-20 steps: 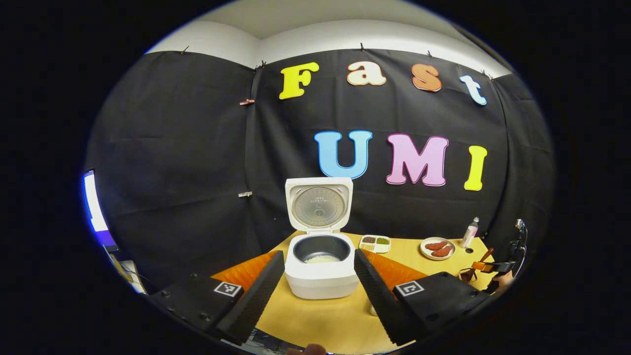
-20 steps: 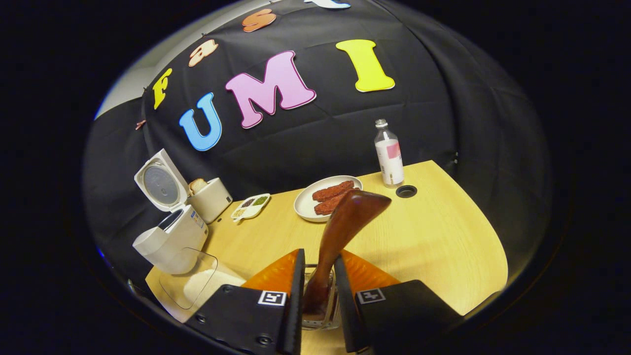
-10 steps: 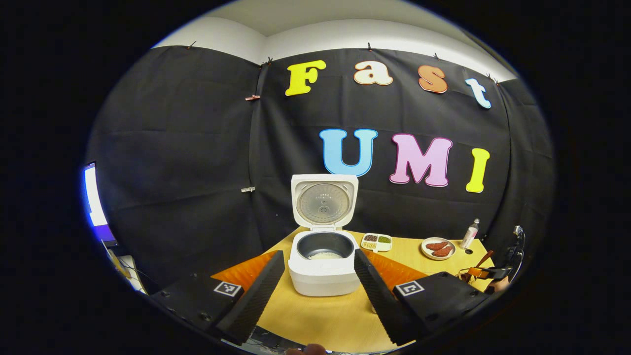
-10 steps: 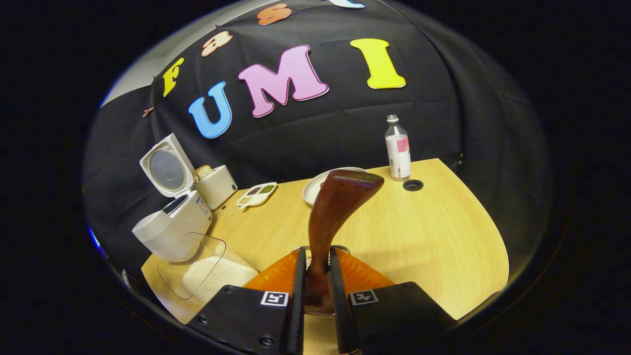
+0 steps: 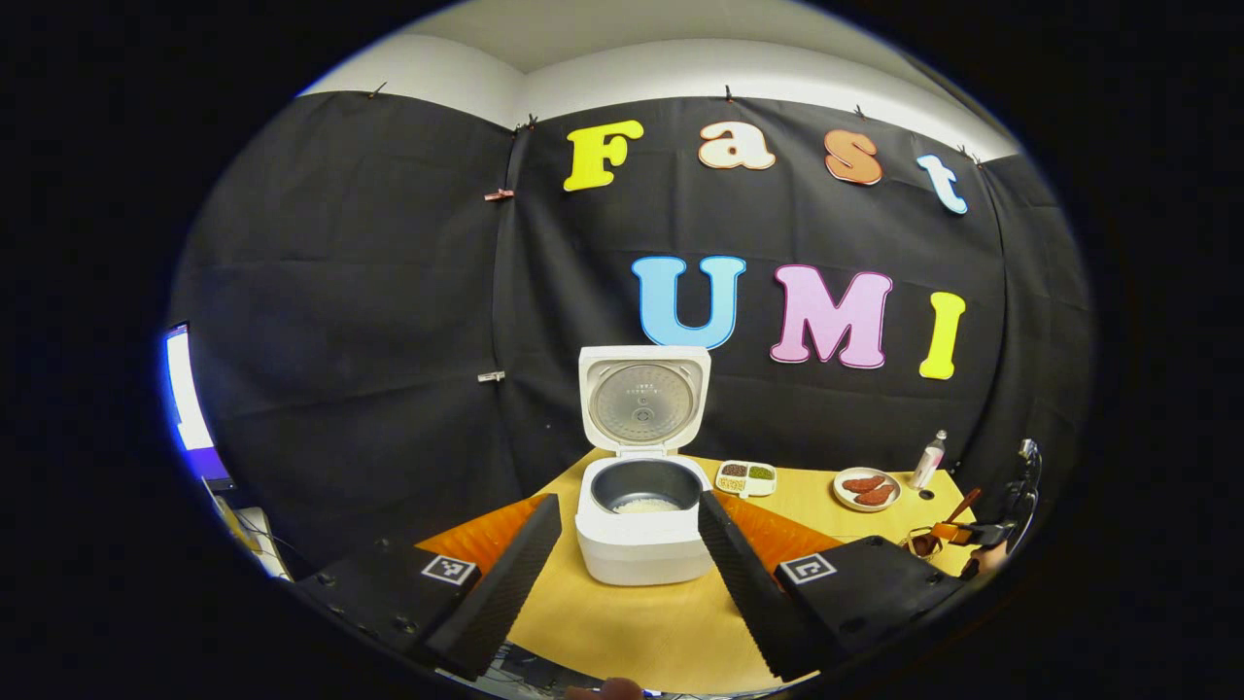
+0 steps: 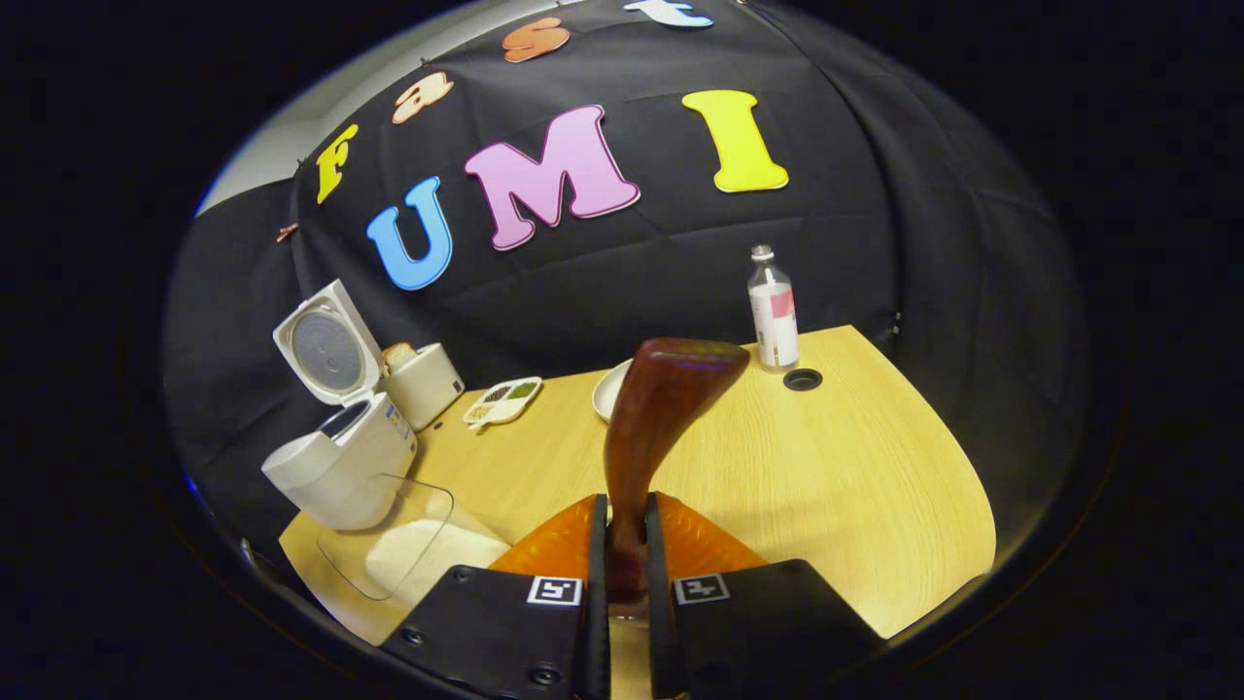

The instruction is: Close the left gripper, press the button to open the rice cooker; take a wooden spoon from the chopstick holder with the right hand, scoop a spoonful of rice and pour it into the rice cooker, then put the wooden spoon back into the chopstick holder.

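In the right gripper view the right gripper (image 6: 622, 583) is clamped on the handle of the wooden spoon (image 6: 661, 418), and the gap between its fingers is narrower than a second ago; the spoon now stands nearly upright through the centre of the frame, where before it leaned toward the upper right; its broad end covers more of the white plate (image 6: 607, 392) than it did; the chopstick holder under the fingers is too hidden here to make out, though in the left gripper view it sits at the right edge as the chopstick holder (image 5: 921, 542).

Over to the left gripper view; the left gripper (image 5: 630, 554) hangs with its fingers spread wide apart, just as a second ago, gripping nothing; between them stands the rice cooker (image 5: 643, 530), lid up, a little rice in the dark pot, barely shifted in the frame.

The surface: a pale wooden table (image 6: 836, 467); at lower left of the right gripper view a clear container of rice (image 6: 408, 544); behind it the cooker; farther back a divided dish of grains (image 6: 502, 399), a toaster with bread (image 6: 421, 384), then a bottle (image 6: 774, 311) beside a round hole in the tabletop; black cloth wall behind, a lit screen (image 5: 187, 394) at the far left.
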The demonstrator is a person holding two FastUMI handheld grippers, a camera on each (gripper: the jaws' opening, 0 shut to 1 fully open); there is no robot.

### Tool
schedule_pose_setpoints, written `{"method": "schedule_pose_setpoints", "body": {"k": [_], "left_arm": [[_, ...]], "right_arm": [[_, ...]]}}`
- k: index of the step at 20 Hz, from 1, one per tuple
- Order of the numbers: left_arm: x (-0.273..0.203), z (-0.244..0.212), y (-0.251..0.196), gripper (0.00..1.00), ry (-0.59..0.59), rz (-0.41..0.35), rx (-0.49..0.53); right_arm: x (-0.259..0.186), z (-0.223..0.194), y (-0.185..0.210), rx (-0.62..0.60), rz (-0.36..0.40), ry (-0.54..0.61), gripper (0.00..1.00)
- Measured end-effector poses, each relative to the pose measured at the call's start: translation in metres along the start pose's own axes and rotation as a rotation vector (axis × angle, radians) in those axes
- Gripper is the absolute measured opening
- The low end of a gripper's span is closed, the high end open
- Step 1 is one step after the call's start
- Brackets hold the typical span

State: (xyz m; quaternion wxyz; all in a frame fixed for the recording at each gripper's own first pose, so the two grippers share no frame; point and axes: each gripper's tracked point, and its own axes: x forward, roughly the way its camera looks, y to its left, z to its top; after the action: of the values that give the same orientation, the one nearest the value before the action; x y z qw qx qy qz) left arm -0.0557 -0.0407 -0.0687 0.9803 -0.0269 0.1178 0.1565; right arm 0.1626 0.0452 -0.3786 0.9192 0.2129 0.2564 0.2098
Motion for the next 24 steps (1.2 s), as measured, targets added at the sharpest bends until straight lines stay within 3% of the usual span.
{"method": "schedule_pose_setpoints", "body": {"k": [6,14,20,24], "left_arm": [[0.002,0.000,0.012,0.98,-0.006,-0.019,-0.014],[0.010,-0.003,0.035,0.98,-0.027,-0.092,0.015],[0.019,-0.007,0.057,0.98,-0.020,-0.151,0.016],[0.028,-0.012,0.072,0.98,-0.009,-0.185,0.021]], "right_arm": [[-0.016,0.044,0.021,-0.057,-0.002,-0.081,0.20],[-0.043,0.081,0.106,-0.106,0.067,-0.154,0.20],[-0.047,0.060,0.188,-0.167,0.137,-0.137,0.20],[-0.035,0.023,0.213,-0.257,0.100,-0.075,0.20]]}}
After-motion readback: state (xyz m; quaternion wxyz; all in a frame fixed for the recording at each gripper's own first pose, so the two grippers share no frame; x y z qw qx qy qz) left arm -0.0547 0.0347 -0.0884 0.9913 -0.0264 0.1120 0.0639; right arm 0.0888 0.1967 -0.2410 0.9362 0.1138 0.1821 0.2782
